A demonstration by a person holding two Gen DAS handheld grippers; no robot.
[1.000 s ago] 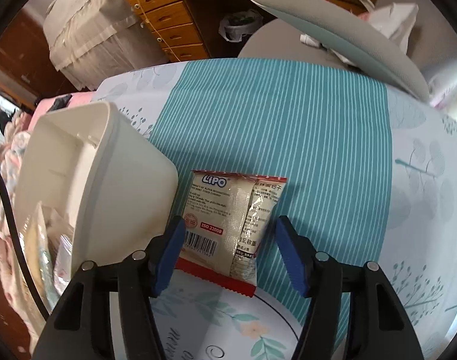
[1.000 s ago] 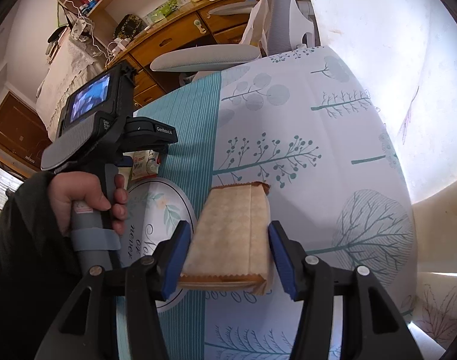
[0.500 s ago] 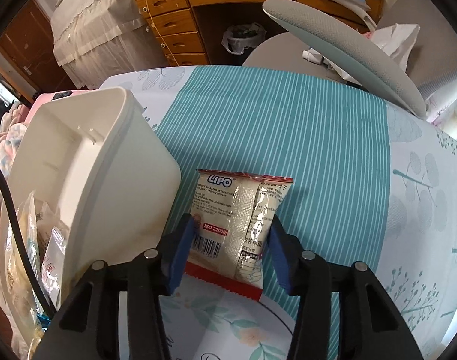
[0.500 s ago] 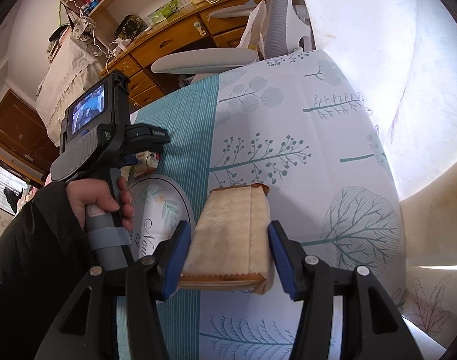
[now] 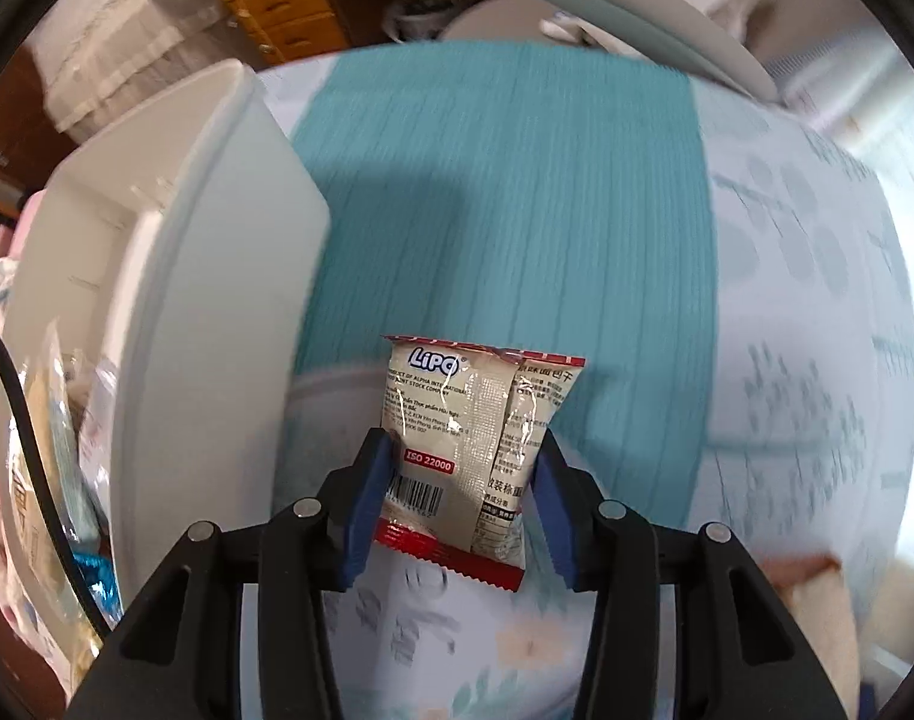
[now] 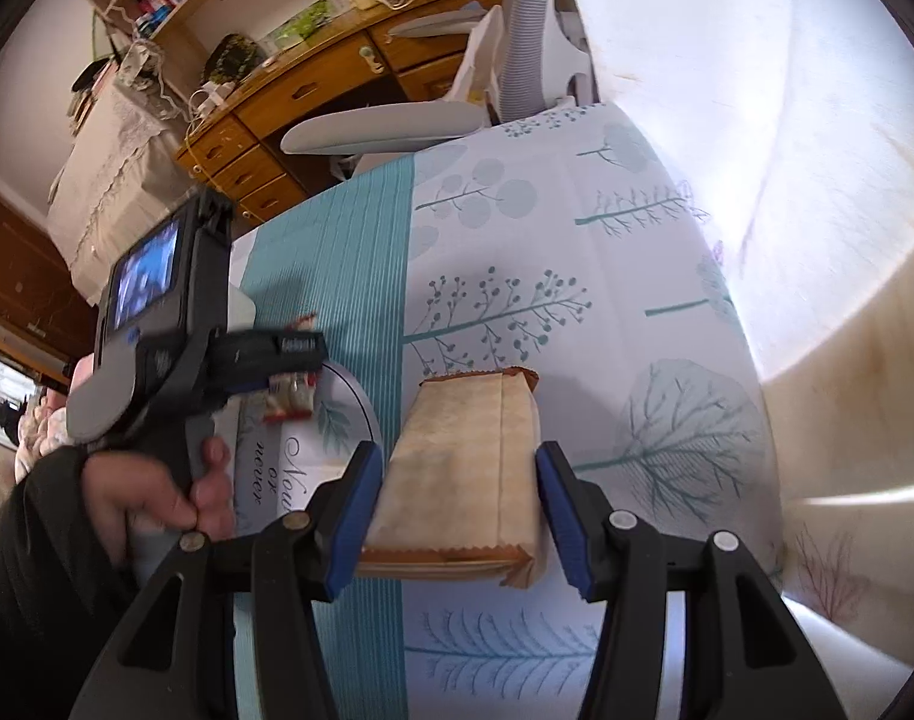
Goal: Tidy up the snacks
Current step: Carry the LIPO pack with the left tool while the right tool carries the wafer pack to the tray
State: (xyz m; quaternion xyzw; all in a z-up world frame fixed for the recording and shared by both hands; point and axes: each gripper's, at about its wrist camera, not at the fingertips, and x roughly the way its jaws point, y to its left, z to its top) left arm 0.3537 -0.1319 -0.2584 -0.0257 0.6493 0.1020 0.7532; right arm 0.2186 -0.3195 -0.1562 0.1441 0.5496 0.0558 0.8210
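While the left tool [image 5: 460, 480] was closing on the Lipo snack pack [image 5: 472, 450] beside the white bin [image 5: 216, 312], and the right tool [image 6: 453, 510] stood open around a tan packet [image 6: 469, 480] on the table [image 6: 577, 276], the slippery pack could have slid out

The left gripper [image 5: 460, 495] pointed straight down, its jaws closing with both blue pads pressed against the sides of a snack packet [image 5: 478, 441]. The person's left hand [image 6: 156, 495], in a dark sleeve, was wrapped around that gripper's handle. The right gripper [image 6: 453, 513] tilted steeply downward, its jaws held partly apart on either side of a tan packet [image 6: 466, 483] on the desk.
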